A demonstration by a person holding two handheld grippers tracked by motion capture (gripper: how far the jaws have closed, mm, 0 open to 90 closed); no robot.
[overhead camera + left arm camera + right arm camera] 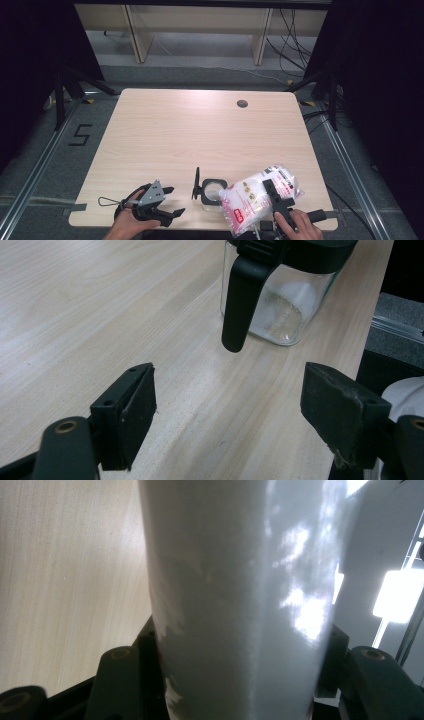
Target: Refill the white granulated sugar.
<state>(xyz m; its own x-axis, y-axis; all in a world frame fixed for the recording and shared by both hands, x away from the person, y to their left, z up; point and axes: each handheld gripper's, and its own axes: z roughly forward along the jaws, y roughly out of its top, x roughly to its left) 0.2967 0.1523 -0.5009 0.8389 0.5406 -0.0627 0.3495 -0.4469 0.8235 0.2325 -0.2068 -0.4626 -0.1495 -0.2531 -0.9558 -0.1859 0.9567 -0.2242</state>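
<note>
The right gripper [274,199] is clamped on a soft white bag [255,192] with red print, its jaws pressing the bag's sides near the front right edge of the table [200,125], with the bag's top leaning toward a small clear jar [212,192] that has a black rim and a flip lid standing open. In the left gripper view the jar [280,305] already holds a little white powder at the bottom. The left gripper [165,202] rests open and empty just left of the jar, jaws wide, touching nothing. The likely trouble is at the jar's narrow mouth: a floppy bag squeezed at its middle can buckle or dump its load all at once, sending powder over the rim and onto the wood. The jar is light and unheld, so a nudge from the bag's corner could tip or slide it. Both stand close to the table's front edge, so a slip could send either off it
</note>
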